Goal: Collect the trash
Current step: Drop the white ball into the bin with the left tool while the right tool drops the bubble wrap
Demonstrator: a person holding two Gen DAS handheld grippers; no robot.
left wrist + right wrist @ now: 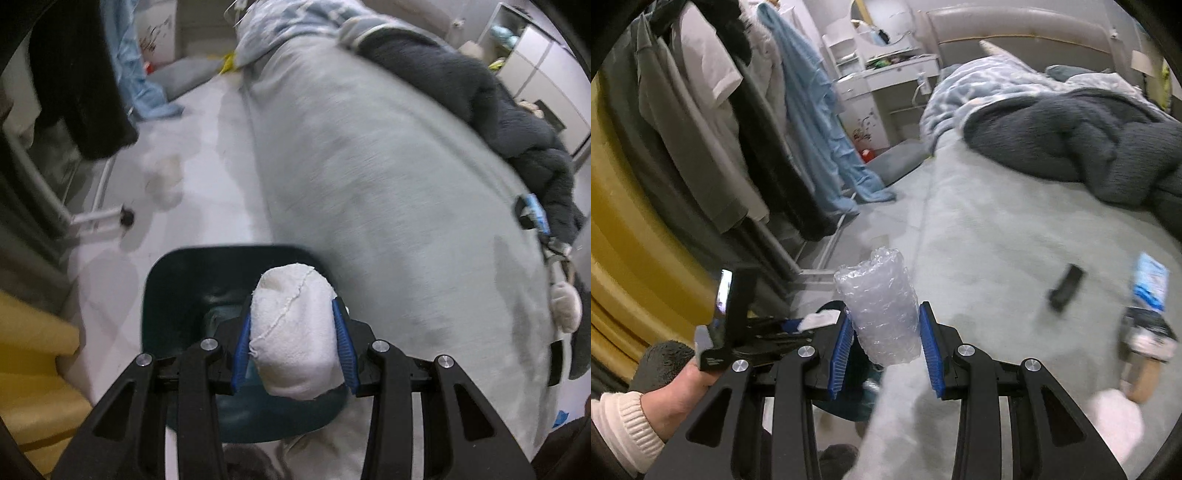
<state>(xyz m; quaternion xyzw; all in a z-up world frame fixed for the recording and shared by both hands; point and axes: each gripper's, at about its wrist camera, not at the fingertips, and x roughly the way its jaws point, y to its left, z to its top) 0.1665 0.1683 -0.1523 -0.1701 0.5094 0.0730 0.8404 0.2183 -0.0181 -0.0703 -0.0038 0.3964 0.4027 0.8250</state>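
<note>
My left gripper [293, 339] is shut on a crumpled white tissue wad [295, 332], held just above the open mouth of a dark teal bin [177, 288] that stands on the floor beside the bed. My right gripper [886, 332] is shut on a roll of clear bubble wrap [881, 314], which stands upright between the blue pads. Below and left of it the left gripper [812, 323] with its white wad shows, held by a hand [676, 395] in a cream cuff. More crumpled white paper [166, 181] lies blurred on the floor farther off.
A bed with a pale grey cover [388, 184] fills the right side, with a dark fleece blanket [1089, 147], a black remote [1065, 288] and a blue-white packet [1150, 284] on it. A clothes rack with hanging garments [720, 129] stands left. A yellow panel [33, 369] is near.
</note>
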